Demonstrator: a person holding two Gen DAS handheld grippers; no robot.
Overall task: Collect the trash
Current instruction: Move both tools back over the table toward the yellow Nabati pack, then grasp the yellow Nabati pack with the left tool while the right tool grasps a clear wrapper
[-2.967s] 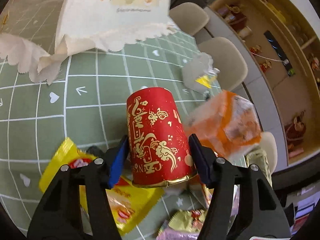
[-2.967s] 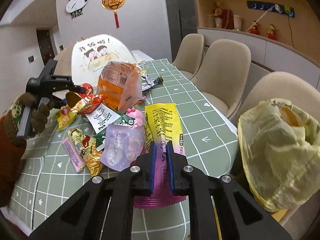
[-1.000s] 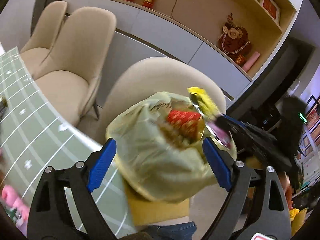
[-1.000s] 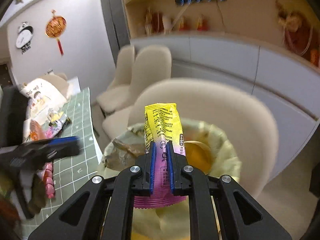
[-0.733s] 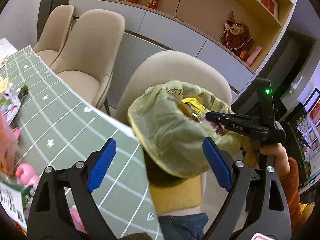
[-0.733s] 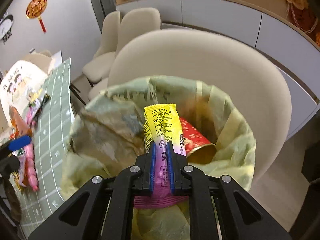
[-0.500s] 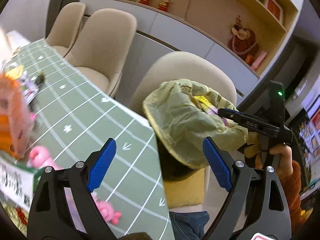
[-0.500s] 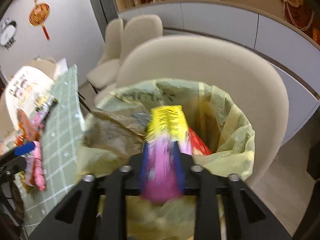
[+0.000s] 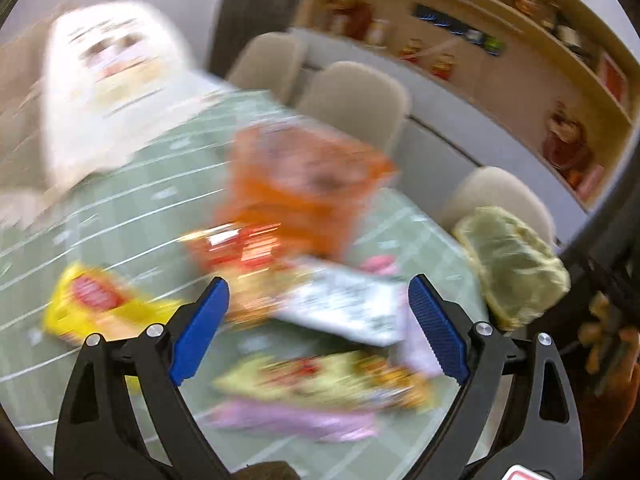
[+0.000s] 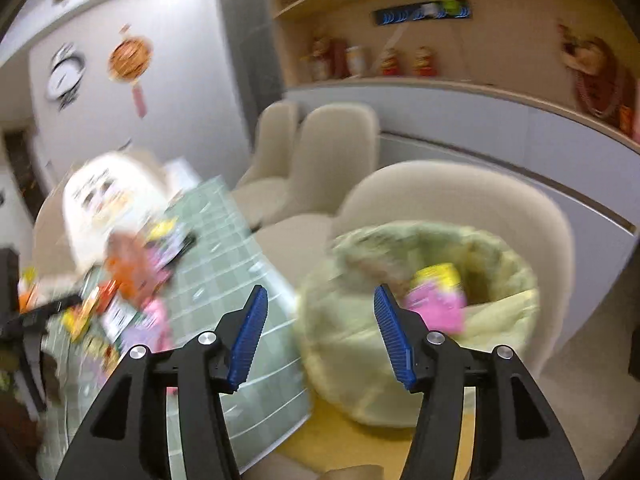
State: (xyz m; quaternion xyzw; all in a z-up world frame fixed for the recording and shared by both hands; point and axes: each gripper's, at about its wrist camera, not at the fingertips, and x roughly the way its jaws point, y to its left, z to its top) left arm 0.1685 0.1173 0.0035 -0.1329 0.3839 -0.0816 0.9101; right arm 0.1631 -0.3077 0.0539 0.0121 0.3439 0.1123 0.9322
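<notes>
My left gripper (image 9: 316,326) is open and empty above a blurred heap of wrappers on the green checked table (image 9: 132,208): an orange bag (image 9: 304,184), a red wrapper (image 9: 240,248), a yellow packet (image 9: 96,308), a white printed one (image 9: 344,308) and a yellow-gold one (image 9: 320,376). My right gripper (image 10: 320,336) is still opening, nothing between its pads. The yellow and pink wrapper (image 10: 436,292) lies inside the yellow trash bag (image 10: 360,320), which sits on a beige chair (image 10: 460,196). The trash bag (image 9: 512,264) also shows at the right in the left wrist view.
A white cartoon-printed bag (image 9: 112,88) stands at the table's far end. Beige chairs (image 10: 316,160) line the table's side, with a grey cabinet (image 10: 480,128) and shelves behind. A sleeve and hand (image 9: 612,372) show at the right edge in the left wrist view.
The right gripper opened and dropped the yellow and pink wrapper into the trash bag, then drew back and left. The left gripper swung from the bag back over the table's wrappers.
</notes>
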